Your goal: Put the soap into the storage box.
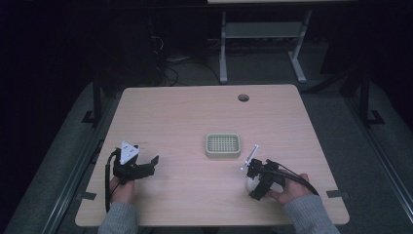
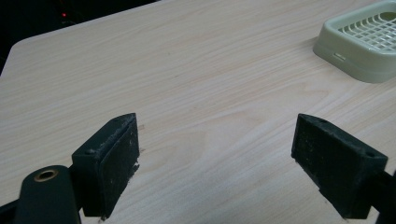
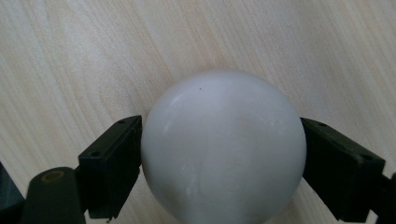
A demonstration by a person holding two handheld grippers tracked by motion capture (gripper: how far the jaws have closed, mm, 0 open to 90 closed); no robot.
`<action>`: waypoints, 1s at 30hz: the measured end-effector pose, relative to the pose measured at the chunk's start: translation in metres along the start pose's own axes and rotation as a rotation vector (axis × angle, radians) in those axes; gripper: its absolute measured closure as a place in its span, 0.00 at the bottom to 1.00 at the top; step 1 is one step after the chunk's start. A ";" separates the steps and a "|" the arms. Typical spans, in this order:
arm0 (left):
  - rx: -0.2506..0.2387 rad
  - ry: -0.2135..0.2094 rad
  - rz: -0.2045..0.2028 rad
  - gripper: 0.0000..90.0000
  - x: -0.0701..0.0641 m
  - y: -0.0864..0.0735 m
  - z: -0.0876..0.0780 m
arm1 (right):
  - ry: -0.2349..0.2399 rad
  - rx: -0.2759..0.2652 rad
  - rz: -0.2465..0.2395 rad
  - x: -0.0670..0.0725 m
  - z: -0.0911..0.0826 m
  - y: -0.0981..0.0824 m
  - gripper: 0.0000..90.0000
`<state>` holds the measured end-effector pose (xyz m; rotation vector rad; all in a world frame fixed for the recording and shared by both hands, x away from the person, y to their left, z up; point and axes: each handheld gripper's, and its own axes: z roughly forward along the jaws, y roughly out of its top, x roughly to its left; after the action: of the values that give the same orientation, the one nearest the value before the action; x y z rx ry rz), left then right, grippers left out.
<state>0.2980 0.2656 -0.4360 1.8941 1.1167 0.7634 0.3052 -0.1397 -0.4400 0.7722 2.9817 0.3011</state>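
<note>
The white ball point(image 3: 223, 148) sits between the two fingers point(image 3: 111, 170) of your right gripper point(image 1: 256, 178), near the front right part of the bench point(image 1: 195, 112). The fingers are pinching it at its widest part, one on each side, and that looks like the best place to hold it. The ball is smooth and a bit shiny, so it is probably slippery and could pop out if you hold it too high or too low. It looks hard, not squashy, and I think it is light, but I cannot tell for sure. Being round, it will likely roll away if you let it go on the flat wood. Just up and to the left of it is a small pale green basket point(image 1: 223, 145) with a grid on top, in the middle of the bench. Your left gripper point(image 1: 146, 167) is well apart, near the front left, with its fingers point(image 2: 108, 163) spread wide and nothing between them.
</note>
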 end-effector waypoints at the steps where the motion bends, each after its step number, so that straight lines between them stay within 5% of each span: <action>1: 0.000 0.000 0.001 0.16 0.000 0.000 0.000 | 0.002 0.002 -0.004 0.000 0.000 0.000 0.18; 30: -0.004 0.003 -0.004 0.16 0.001 0.000 0.001 | 0.004 0.010 -0.007 0.000 0.001 0.001 0.26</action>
<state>0.2991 0.2662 -0.4365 1.8876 1.1199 0.7662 0.3060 -0.1387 -0.4408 0.7631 2.9911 0.2885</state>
